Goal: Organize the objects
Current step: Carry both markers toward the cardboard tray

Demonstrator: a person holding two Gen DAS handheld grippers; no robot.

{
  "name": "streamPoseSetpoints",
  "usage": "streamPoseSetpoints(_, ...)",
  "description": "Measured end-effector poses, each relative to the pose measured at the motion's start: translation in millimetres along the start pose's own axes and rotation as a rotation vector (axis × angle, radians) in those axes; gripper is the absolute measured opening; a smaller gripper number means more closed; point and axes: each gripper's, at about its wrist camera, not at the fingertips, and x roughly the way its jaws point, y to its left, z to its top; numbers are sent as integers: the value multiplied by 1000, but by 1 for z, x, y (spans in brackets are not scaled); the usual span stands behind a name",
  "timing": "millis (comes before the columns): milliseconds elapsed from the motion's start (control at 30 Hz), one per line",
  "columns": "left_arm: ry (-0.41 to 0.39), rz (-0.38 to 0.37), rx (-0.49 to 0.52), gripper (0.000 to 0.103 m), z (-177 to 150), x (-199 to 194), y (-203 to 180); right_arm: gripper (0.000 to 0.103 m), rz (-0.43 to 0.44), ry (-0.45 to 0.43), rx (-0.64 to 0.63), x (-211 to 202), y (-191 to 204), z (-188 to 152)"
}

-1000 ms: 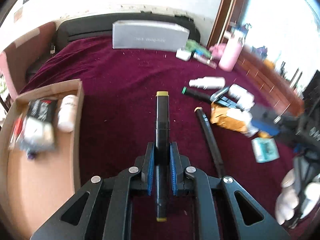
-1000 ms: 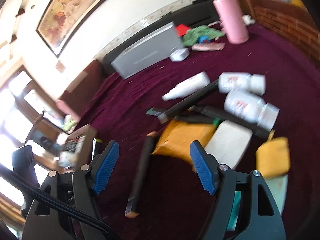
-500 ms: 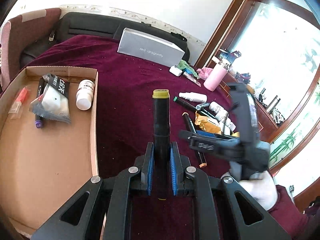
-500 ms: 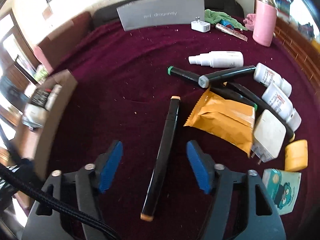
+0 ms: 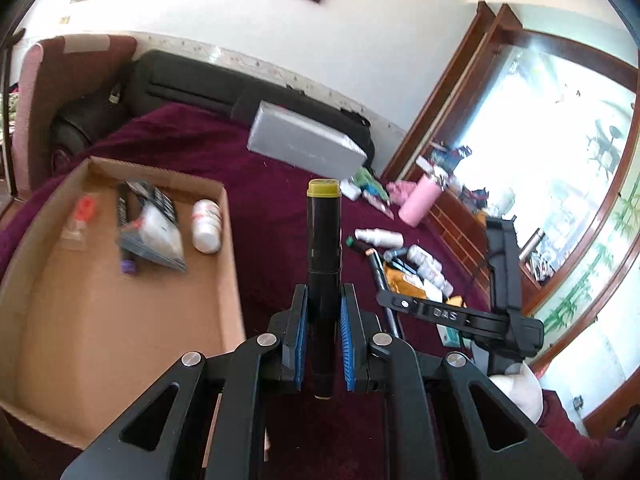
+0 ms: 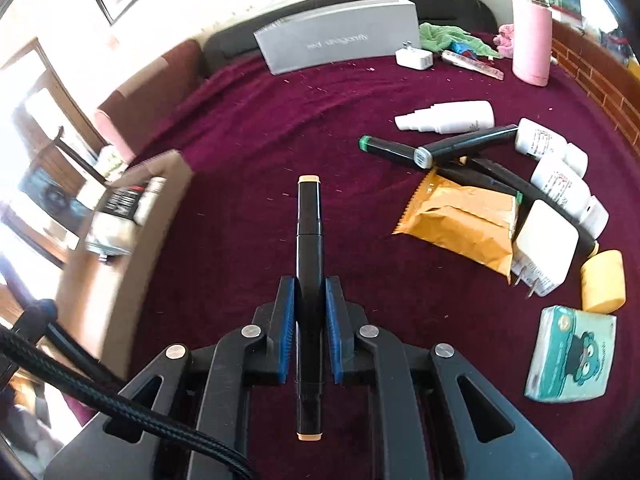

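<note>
- Cardboard box (image 5: pixel 230 264) sits at ten o'clock from your left gripper (image 5: pixel 323 340), clamped on the yellow-capped marker (image 5: pixel 323 248) (long axis pointing forward).
- Your right gripper (image 6: pixel 310 320) just closed on the peach-capped marker (image 6: pixel 308 236); the left is likely nearer the box.

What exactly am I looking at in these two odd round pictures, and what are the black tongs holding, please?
There is no robot here: a person holds a two-finger gripper in each hand, each with a fisheye camera looking along its fingers. The left wrist view shows the left gripper shut on a yellow-capped marker beside a cardboard box that already holds a few items. The right wrist view shows the right gripper, whose jaws have just closed on an orange-capped marker. On the maroon cloth lie more markers, white bottles, a snack packet and a plug adapter.
</note>
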Motion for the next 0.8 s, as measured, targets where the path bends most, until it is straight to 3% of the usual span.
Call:
streamPoseSetpoints(233,-86,48,-14,12,14,-42,20,13,108,-58,-36,-25,30,4)
streamPoseSetpoints(367,-105,116,-29,12,21,-61,40,13,181,-69,-71,-32,55,12)
streamPoseSetpoints(600,-38,240,-52,12,24,-62,80,13,341,-3,-115,-22,105,22)
streamPoseSetpoints(800,58,290,-74,12,30,-43,114,13,392,90,-173,14,152,21)
